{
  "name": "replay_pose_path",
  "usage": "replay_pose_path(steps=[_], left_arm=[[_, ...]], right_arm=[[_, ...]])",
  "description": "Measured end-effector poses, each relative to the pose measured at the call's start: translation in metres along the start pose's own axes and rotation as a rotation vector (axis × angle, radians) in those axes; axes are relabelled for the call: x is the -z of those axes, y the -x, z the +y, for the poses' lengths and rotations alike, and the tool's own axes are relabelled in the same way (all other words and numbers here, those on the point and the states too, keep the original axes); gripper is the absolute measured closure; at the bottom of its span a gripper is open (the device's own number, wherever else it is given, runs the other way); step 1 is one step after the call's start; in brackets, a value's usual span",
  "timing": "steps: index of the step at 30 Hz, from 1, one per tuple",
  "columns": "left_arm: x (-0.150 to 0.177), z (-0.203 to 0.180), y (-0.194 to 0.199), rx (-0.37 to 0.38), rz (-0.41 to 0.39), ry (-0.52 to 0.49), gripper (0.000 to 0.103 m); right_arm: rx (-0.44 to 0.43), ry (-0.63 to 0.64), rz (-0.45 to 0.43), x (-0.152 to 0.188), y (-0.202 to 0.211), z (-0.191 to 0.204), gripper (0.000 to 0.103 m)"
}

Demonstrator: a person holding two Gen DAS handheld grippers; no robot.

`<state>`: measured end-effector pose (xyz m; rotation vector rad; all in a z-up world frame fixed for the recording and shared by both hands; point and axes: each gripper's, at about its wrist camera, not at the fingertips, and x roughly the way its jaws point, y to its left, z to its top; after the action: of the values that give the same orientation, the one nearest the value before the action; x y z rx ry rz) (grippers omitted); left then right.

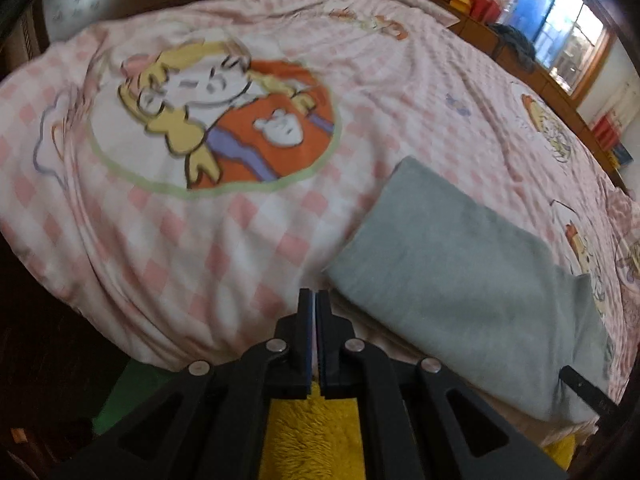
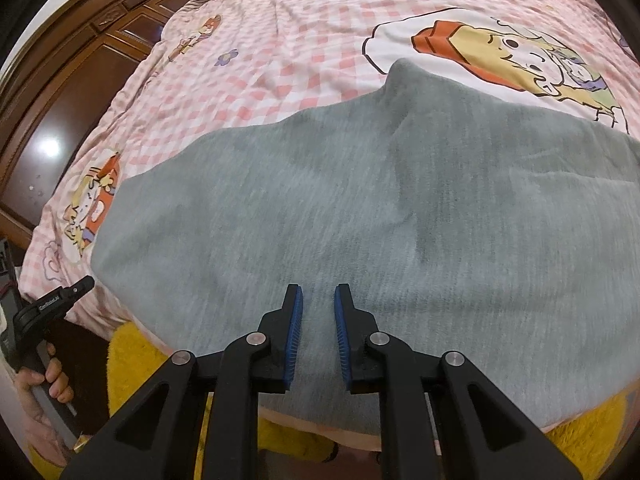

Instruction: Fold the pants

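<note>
Grey pants (image 2: 360, 208) lie folded flat near the front edge of the bed; in the left wrist view they (image 1: 472, 280) lie to the right. My left gripper (image 1: 315, 298) is shut and empty, just left of the pants' near corner, above the bed edge. It also shows at the left edge of the right wrist view (image 2: 82, 284), held by a hand. My right gripper (image 2: 319, 292) is open, hovering over the near part of the pants, nothing between its blue pads (image 2: 294, 332).
The bed is covered by a pink checked sheet (image 1: 248, 232) with cartoon prints. A yellow fluffy rug (image 1: 312, 436) lies on the floor below the bed edge. Dark wooden furniture (image 2: 80, 80) stands at the left, a window (image 1: 560, 28) beyond the bed.
</note>
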<state>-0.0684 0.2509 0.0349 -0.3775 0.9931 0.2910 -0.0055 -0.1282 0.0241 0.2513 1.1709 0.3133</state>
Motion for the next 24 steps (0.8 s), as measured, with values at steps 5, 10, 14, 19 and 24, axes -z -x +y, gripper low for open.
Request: replay_pose_path(steps=[5,10,14,19,24], left_arm=[[-0.011,-0.034,0.019,0.031,-0.065,-0.12,0.1],[-0.017,-0.066,0.006,0.067,-0.079,-0.198,0.093],[-0.012,-0.075,-0.018,0.046,-0.031,-0.221,0.093],[0.0,-0.065,-0.034,0.006,0.031,-0.194,0.093],[0.001,-0.065,-0.036,-0.019,0.04,-0.201,0.092]], right_arm=[[0.014,-0.003,-0.063,-0.029,0.021,-0.016,0.086],[0.085,0.055,-0.149,-0.081,0.029,-0.037,0.054],[0.079,0.104,-0.066,-0.114,-0.002,-0.052,0.054],[0.098,0.182,-0.024,-0.123,-0.027,-0.05,0.1],[0.142,0.115,-0.071,-0.14,-0.039,-0.054,0.101]])
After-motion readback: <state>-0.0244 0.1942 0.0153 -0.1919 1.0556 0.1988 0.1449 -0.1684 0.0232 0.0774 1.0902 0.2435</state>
